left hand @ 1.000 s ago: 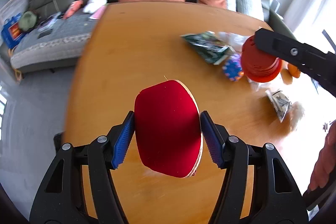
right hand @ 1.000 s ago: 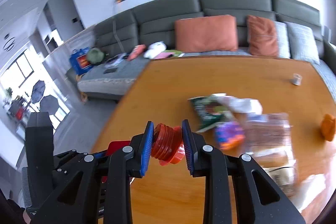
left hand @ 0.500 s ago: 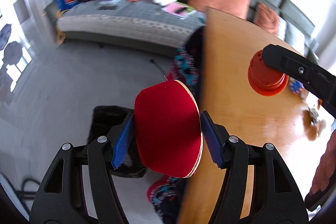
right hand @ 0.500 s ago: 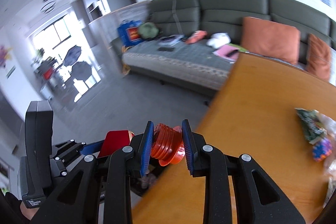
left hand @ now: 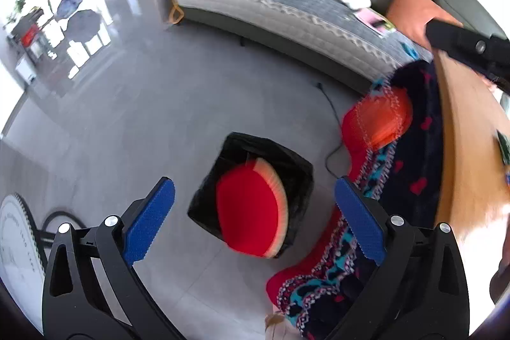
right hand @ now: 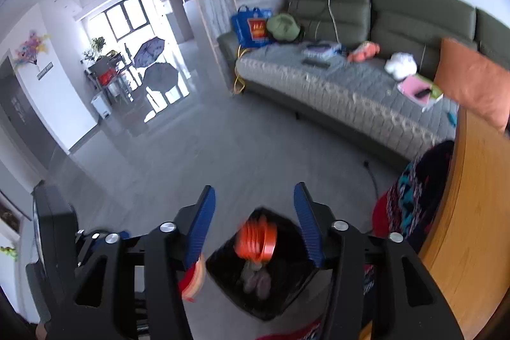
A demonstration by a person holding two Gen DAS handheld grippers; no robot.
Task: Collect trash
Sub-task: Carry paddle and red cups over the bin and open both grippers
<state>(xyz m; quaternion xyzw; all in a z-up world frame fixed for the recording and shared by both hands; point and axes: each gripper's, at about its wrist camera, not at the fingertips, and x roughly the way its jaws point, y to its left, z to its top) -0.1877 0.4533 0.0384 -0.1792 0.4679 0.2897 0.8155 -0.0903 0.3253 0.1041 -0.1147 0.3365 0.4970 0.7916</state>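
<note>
A home living room: long grey-green sofa (right hand: 398, 21) with an orange cushion (right hand: 475, 78) along the far wall, grey tiled floor (right hand: 223, 148), open umbrellas (right hand: 153, 59) drying by a bright far-left window (right hand: 127, 18), wooden bench (right hand: 478, 212) at right.

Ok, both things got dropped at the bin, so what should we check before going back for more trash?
1. Left gripper open, jaws just opened wide: ok.
2. Red paddle free of the pads, blurred, over the black bin: ok.
3. Right gripper open, jaws just opened: ok.
4. Orange ridged piece free, blurred, above the bin's mouth: ok.
5. Both things landed inside the bin: cannot tell.
6. More trash left on the wooden table: cannot tell; little of it shows.
</note>
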